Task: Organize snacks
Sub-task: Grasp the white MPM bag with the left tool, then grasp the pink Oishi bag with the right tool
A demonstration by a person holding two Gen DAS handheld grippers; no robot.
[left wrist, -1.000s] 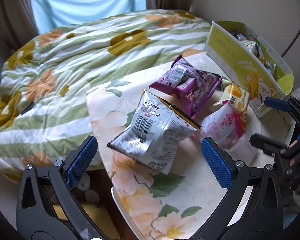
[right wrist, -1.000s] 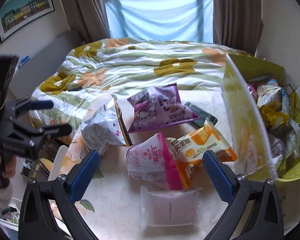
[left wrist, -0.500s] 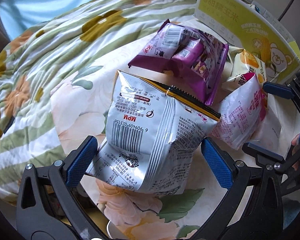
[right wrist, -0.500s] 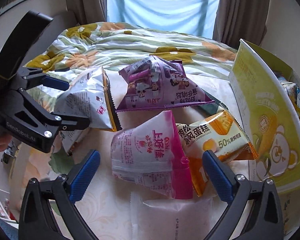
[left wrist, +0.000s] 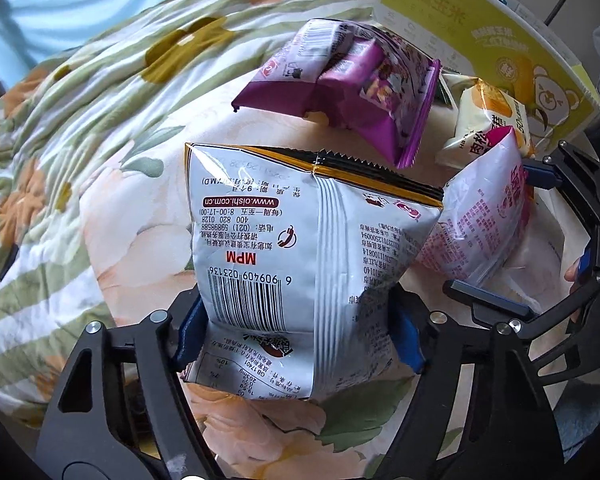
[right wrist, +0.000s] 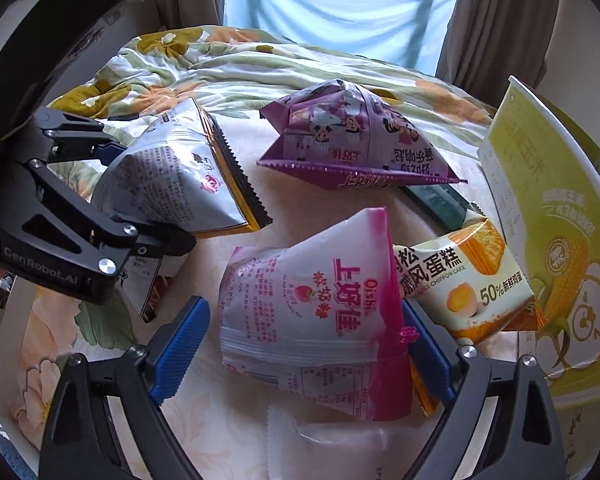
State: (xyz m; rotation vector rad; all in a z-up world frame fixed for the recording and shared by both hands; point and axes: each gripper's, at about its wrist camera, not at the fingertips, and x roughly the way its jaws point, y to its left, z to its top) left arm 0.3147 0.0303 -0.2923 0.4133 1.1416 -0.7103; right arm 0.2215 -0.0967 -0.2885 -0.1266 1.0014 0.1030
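The left gripper (left wrist: 300, 332) has its jaws pinching the lower part of the puffy silver foil snack bag (left wrist: 308, 256), low enough, it seems, to grip film rather than crush the contents. The right gripper (right wrist: 304, 354) has its jaws spread on either side of the pink and white snack pouch (right wrist: 312, 300), not yet pinching it, probably the next pick. Both bags lie on the floral-clothed desk (right wrist: 240, 432). The likely destination, a yellow cardboard box (right wrist: 560, 240), stands at the right; a purple snack bag (right wrist: 352, 140) and an orange chiffon cake packet (right wrist: 472, 280) crowd the way there.
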